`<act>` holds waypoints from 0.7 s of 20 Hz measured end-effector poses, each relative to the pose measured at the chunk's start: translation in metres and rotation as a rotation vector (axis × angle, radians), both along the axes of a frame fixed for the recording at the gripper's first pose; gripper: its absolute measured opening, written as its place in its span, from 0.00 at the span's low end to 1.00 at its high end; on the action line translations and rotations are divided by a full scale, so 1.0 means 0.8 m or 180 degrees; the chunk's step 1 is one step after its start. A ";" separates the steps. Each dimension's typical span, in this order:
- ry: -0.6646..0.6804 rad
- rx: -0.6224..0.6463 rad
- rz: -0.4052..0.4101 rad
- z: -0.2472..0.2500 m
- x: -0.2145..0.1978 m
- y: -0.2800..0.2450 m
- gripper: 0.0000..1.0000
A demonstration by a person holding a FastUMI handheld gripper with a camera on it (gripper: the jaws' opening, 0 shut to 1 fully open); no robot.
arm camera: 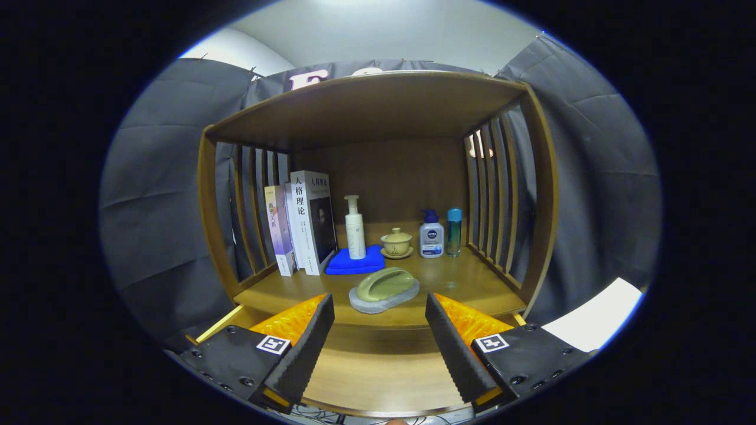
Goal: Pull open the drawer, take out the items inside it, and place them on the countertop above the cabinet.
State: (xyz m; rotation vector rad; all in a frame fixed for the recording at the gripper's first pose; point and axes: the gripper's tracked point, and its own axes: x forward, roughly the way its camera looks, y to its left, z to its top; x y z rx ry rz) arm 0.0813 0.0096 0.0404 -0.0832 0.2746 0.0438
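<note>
The fingers [380,330] are released wide and grasp nothing; just beyond them a green soap dish [385,288] lies on the table [460,283].

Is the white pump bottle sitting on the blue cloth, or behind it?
Touching. In the gripper view the white pump bottle stands upright on the folded blue cloth, its base overlapping the cloth's top. The gripper is open, jaws holding nothing.

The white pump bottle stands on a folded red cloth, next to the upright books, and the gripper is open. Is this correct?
Not quite: in the gripper view the folded cloth under the white pump bottle is blue, not red. The upright books stand beside it, and the gripper is open.
</note>
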 end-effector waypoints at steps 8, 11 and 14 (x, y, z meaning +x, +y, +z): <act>-0.0155 -0.0135 0.0077 -0.023 -0.058 0.006 0.98; -0.0149 -0.0143 0.0094 -0.040 -0.078 0.007 0.98; -0.0206 -0.0174 0.0097 -0.051 -0.092 0.011 0.98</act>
